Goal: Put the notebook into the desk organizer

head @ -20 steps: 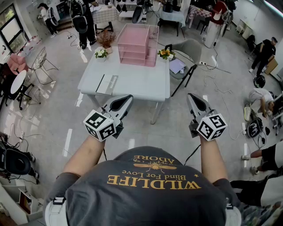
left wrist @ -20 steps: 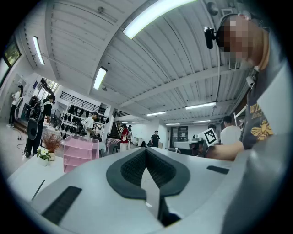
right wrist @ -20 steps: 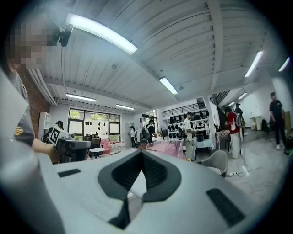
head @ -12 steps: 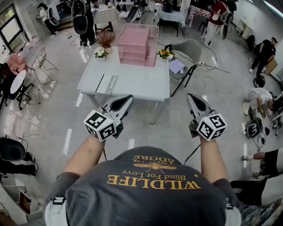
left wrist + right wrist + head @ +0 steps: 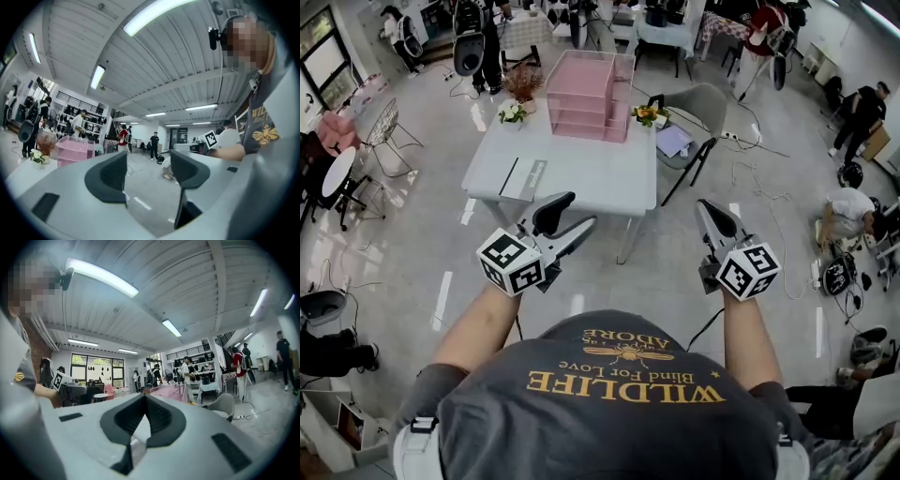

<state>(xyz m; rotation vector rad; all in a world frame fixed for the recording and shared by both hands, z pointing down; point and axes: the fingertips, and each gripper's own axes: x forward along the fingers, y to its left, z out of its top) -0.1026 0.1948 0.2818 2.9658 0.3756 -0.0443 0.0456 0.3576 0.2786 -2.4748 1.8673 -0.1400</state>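
Both empty: left claw jaws well apart, right claw jaws together, notebook beyond on the table.

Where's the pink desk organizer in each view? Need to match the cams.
Head view: desk organizer top centre, at the table's far edge.
Left gripper view: far left, mid-height.
Right gripper view: just right of centre.
Shared landmarks: white flowers beside it, head and left gripper views; grey chair, head and right gripper views.

Ahead of the left gripper, a matt white table and a translucent pink plastic organizer are seen.
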